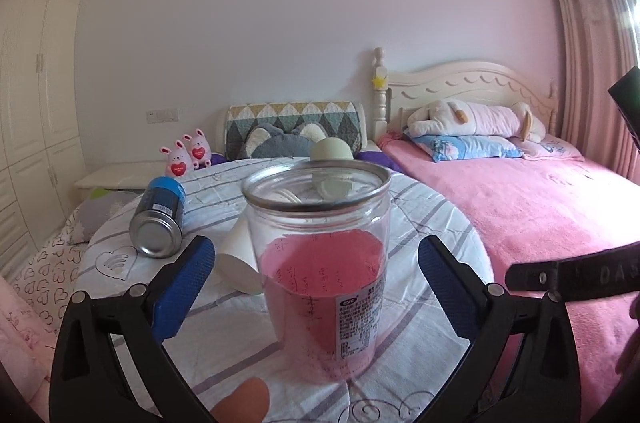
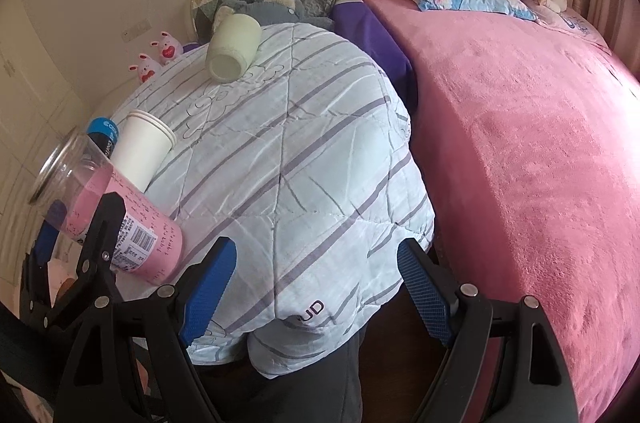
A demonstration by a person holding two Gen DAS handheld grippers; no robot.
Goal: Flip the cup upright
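A clear plastic jar with a pink paper label (image 1: 320, 263) stands upright on the striped quilt, mouth up, between my left gripper's open blue pads (image 1: 182, 287). My left gripper (image 1: 312, 279) is open around it without touching. In the right wrist view the jar (image 2: 108, 199) is at the left, with the left gripper's black arm in front of it. My right gripper (image 2: 316, 287) is open and empty over the quilt's front edge. A white paper cup (image 2: 142, 149) lies on its side behind the jar. A pale green cup (image 2: 234, 47) lies on its side farther back.
A blue-topped metal can (image 1: 160, 219) lies on its side at the left. The striped quilt (image 2: 304, 151) covers a raised round surface. A pink bed (image 2: 520, 143) is to the right. Plush toys and pillows sit at the back.
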